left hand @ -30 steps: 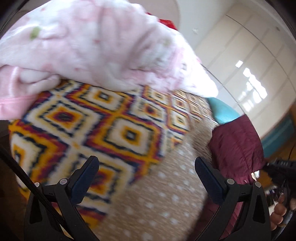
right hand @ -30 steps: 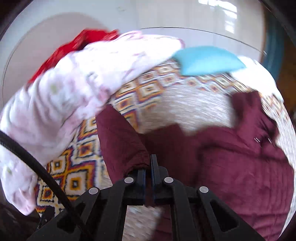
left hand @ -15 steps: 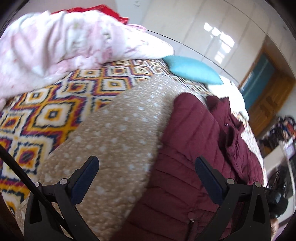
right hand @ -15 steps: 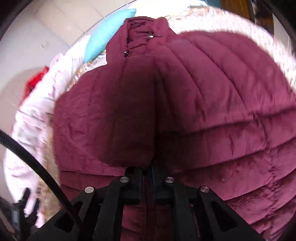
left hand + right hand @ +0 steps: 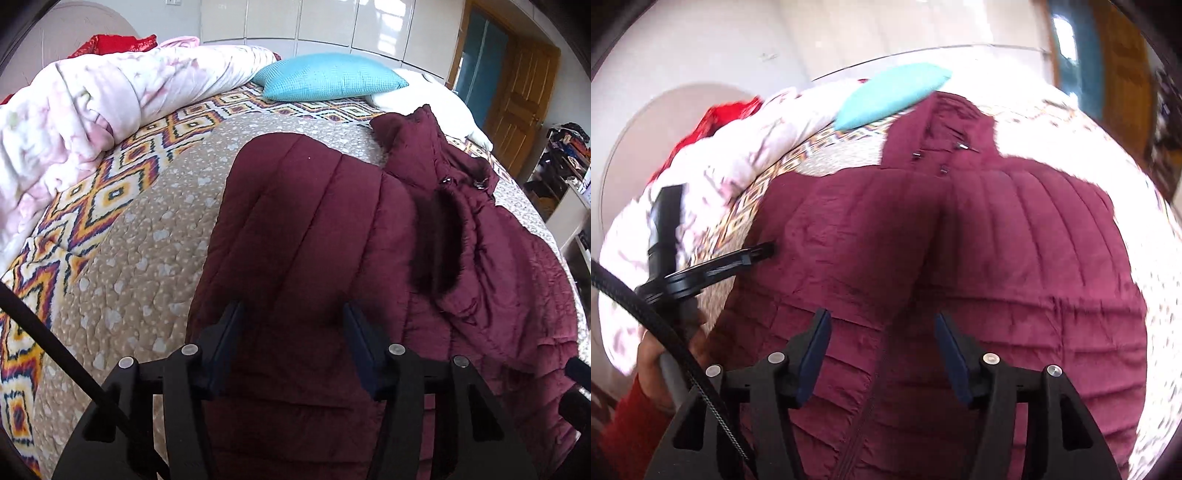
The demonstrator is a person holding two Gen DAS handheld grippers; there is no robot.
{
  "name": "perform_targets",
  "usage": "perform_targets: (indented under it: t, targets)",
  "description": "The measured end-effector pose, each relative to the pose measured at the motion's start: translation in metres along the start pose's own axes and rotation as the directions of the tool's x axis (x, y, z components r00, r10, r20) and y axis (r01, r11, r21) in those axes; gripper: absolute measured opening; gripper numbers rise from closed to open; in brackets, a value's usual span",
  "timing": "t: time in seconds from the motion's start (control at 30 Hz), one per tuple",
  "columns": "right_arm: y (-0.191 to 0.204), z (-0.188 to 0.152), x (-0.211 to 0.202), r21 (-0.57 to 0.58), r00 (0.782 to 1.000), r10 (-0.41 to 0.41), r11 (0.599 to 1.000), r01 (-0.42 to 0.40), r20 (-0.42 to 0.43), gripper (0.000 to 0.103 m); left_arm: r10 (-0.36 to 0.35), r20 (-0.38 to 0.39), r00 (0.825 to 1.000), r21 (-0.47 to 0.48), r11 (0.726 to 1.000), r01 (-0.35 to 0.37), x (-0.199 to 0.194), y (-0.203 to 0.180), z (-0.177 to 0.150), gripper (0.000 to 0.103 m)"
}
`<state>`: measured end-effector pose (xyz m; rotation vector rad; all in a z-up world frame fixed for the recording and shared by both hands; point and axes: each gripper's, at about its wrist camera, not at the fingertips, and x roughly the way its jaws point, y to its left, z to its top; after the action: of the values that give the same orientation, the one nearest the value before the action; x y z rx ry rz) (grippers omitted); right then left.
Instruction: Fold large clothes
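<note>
Bed (image 5: 140, 236): beige quilt over a patterned blanket.
Jacket (image 5: 314, 229): maroon, quilted, spread on the bed, collar at 1 o'clock.
Pillow (image 5: 328, 75): teal, at 12 o'clock.
Left gripper (image 5: 293, 332): spread, over the jacket.
Right gripper (image 5: 882, 339): spread, holding nothing.

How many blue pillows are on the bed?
1. The turquoise pillow lies at the head of the bed, beyond the maroon jacket. The pink blanket might hide others.

A large maroon quilted puffer jacket (image 5: 317, 236) (image 5: 997, 258) lies spread flat on the bed, collar end pointing toward the pillows, one sleeve folded across its body, dark fur trim showing near the snap-buttoned collar.
</note>
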<state>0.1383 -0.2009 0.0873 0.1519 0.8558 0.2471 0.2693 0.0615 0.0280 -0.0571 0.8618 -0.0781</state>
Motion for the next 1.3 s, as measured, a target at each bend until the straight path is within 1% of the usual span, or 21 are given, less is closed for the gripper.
perform_targets:
  t: [0.1, 0.17, 0.23, 0.3, 0.37, 0.4, 0.53, 0.6, 0.67, 0.73, 0.83, 0.87, 0.9, 0.93, 0.97, 1.0, 1.03, 1.1, 1.2, 1.23, 1.3]
  targets:
    - [0.015, 0.008, 0.018, -0.075, 1.0, -0.013, 0.997, 0.014, 0.005, 0.07, 0.036, 0.044, 0.998, 0.057, 0.998, -0.039, 0.006, -0.006, -0.01, 0.054]
    - [0.027, 0.013, 0.034, -0.116, 1.0, -0.027, 0.993, 0.027, 0.007, 0.071, 0.058, 0.064, 0.996, 0.075, 0.995, -0.063, 0.009, -0.01, -0.013, 0.055]
    - [0.034, 0.016, 0.045, -0.149, 0.999, -0.035, 0.988, 0.036, 0.008, 0.071, 0.061, 0.075, 0.995, 0.081, 0.994, -0.067, 0.009, -0.011, -0.015, 0.057]
    - [0.043, 0.019, 0.057, -0.185, 0.999, -0.048, 0.982, 0.049, 0.01, 0.073, 0.042, 0.08, 0.996, 0.069, 0.996, -0.048, 0.007, -0.008, -0.015, 0.057]
    - [0.051, 0.021, 0.068, -0.217, 0.998, -0.055, 0.975, 0.056, 0.008, 0.079, 0.018, 0.085, 0.996, 0.053, 0.998, -0.023, 0.005, -0.003, -0.015, 0.058]
    - [0.053, 0.022, 0.072, -0.226, 0.998, -0.06, 0.972, 0.059, 0.005, 0.08, 0.011, 0.088, 0.996, 0.047, 0.999, -0.015, 0.004, -0.002, -0.015, 0.058]
    - [0.058, 0.027, 0.087, -0.255, 0.993, -0.117, 0.96, 0.116, 0.012, 0.08, -0.01, 0.096, 0.995, 0.033, 0.999, 0.007, 0.002, 0.0, -0.015, 0.06]
    - [0.055, 0.03, 0.087, -0.242, 0.994, -0.108, 0.964, 0.107, 0.008, 0.08, -0.025, 0.099, 0.995, 0.022, 0.999, 0.023, 0.001, 0.002, -0.015, 0.061]
    - [0.051, 0.032, 0.078, -0.203, 0.997, -0.07, 0.976, 0.073, 0.022, 0.08, -0.035, 0.099, 0.994, 0.012, 0.999, 0.034, 0.001, 0.005, -0.015, 0.061]
    - [0.052, 0.032, 0.079, -0.207, 0.995, -0.095, 0.973, 0.101, 0.039, 0.08, -0.043, 0.101, 0.994, 0.006, 0.999, 0.042, 0.0, 0.006, -0.015, 0.062]
    - [0.057, 0.031, 0.091, -0.254, 0.991, -0.13, 0.958, 0.129, 0.011, 0.08, -0.06, 0.102, 0.993, -0.005, 0.998, 0.061, -0.001, 0.008, -0.016, 0.065]
    - [0.059, 0.031, 0.095, -0.269, 0.989, -0.15, 0.952, 0.147, 0.01, 0.072, -0.062, 0.102, 0.993, -0.009, 0.998, 0.063, -0.001, 0.008, -0.016, 0.065]
    - [0.061, 0.03, 0.099, -0.282, 0.984, -0.179, 0.944, 0.174, 0.009, 0.061, -0.061, 0.101, 0.993, -0.01, 0.998, 0.063, -0.001, 0.008, -0.016, 0.065]
    - [0.06, 0.031, 0.104, -0.289, 0.979, -0.201, 0.938, 0.192, -0.002, 0.034, -0.052, 0.098, 0.994, -0.006, 0.999, 0.053, -0.001, 0.006, -0.016, 0.065]
    - [0.058, 0.034, 0.104, -0.272, 0.981, -0.193, 0.945, 0.183, -0.013, 0.023, -0.038, 0.092, 0.995, 0.003, 0.999, 0.037, -0.001, 0.004, -0.016, 0.065]
    - [0.052, 0.039, 0.099, -0.221, 0.986, -0.168, 0.962, 0.16, -0.017, 0.018, -0.018, 0.081, 0.997, 0.015, 1.0, 0.017, -0.001, 0.001, -0.015, 0.065]
    - [0.044, 0.046, 0.09, -0.164, 0.989, -0.147, 0.976, 0.144, -0.008, 0.014, 0.005, 0.066, 0.998, 0.032, 0.999, -0.007, -0.003, -0.003, -0.014, 0.065]
    - [0.027, 0.056, 0.07, -0.082, 0.992, -0.124, 0.989, 0.127, 0.033, 0.011, 0.028, 0.055, 0.998, 0.059, 0.998, -0.031, -0.014, -0.009, -0.013, 0.065]
    - [-0.013, 0.069, 0.033, 0.027, 0.986, -0.133, 0.991, 0.131, 0.1, 0.01, -0.003, 0.079, 0.997, 0.052, 0.999, -0.001, -0.042, -0.01, -0.015, 0.067]
    - [-0.03, 0.071, 0.023, 0.061, 0.983, -0.146, 0.988, 0.14, 0.114, 0.01, -0.009, 0.085, 0.996, 0.051, 0.999, 0.005, -0.05, -0.01, -0.015, 0.07]
    - [-0.065, 0.072, 0.005, 0.135, 0.975, -0.181, 0.977, 0.163, 0.128, 0.009, -0.017, 0.104, 0.994, 0.058, 0.998, 0.011, -0.065, -0.012, -0.015, 0.071]
